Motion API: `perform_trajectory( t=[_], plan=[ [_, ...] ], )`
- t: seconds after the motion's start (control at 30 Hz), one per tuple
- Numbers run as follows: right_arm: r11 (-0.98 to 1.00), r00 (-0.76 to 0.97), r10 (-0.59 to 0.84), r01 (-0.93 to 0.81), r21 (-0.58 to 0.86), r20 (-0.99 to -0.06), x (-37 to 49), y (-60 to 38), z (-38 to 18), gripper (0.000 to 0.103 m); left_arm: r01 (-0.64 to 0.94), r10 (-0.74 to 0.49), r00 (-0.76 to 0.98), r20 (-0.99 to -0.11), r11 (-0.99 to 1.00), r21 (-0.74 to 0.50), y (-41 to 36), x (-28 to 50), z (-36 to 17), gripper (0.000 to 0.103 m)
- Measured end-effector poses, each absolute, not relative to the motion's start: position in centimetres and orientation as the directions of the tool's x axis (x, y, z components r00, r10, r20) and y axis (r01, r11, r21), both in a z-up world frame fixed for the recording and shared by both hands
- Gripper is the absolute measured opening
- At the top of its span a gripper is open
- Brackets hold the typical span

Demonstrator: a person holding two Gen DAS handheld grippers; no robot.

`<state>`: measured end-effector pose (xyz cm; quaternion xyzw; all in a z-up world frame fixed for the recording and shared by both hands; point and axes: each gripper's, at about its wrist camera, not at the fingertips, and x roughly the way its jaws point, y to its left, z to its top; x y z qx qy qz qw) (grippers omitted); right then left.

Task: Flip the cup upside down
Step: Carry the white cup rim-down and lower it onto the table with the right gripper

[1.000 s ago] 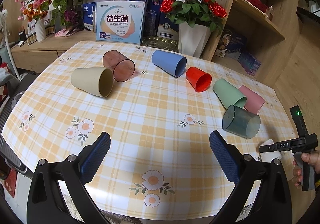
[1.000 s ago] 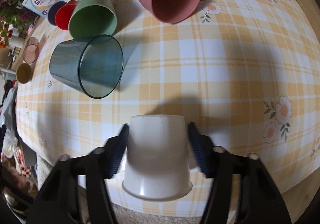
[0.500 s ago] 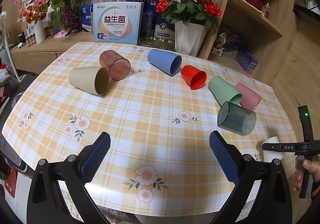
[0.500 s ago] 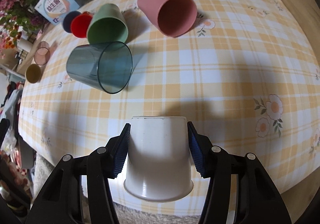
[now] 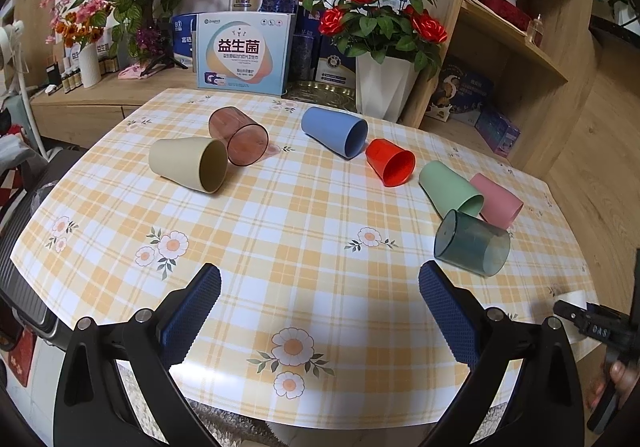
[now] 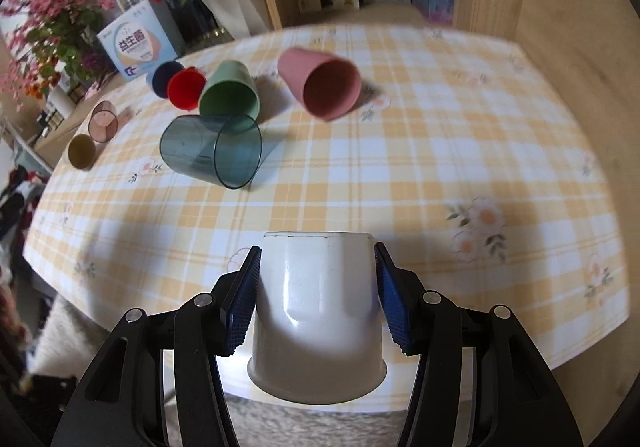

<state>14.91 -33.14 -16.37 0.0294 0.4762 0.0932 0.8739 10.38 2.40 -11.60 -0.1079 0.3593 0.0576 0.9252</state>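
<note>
My right gripper (image 6: 316, 279) is shut on a white cup (image 6: 316, 311), its closed bottom pointing away from the camera and its rim toward it, above the table's near edge. A sliver of the white cup (image 5: 574, 297) shows at the right edge of the left wrist view. My left gripper (image 5: 320, 307) is open and empty over the near part of the table. Several cups lie on their sides: beige (image 5: 188, 163), brown transparent (image 5: 240, 135), blue (image 5: 334, 131), red (image 5: 390, 161), green (image 5: 450, 187), pink (image 5: 496, 199), teal transparent (image 5: 472, 243).
The table has a yellow checked cloth (image 5: 280, 231). A white vase of red roses (image 5: 382, 87), boxes (image 5: 242, 51) and a wooden shelf (image 5: 512, 39) stand behind it. In the right wrist view the teal cup (image 6: 212, 151) and pink cup (image 6: 320, 83) lie ahead.
My right gripper has tilted up with the white cup, so more of the table and room shows. The left gripper has drawn back and up a little, still open.
</note>
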Motion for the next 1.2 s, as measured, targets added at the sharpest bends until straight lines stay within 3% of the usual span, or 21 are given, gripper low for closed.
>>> perform_trajectory(
  t=[0.8, 1.2],
  plan=[
    [0.987, 0.557, 0.159, -0.088, 0.133, -0.815, 21.3, -33.6, -18.6, 0.053, -0.201, 0.035, 0.707, -0.706, 0.968, -0.152, 2.6, 11.1, -12.8, 0.097],
    [0.978, 0.202, 0.206, -0.022, 0.206, -0.957, 26.1, -33.9, -21.1, 0.056, -0.206, 0.018, 0.7, -0.714, 0.962, -0.177, 2.8, 11.1, -12.9, 0.097]
  ],
)
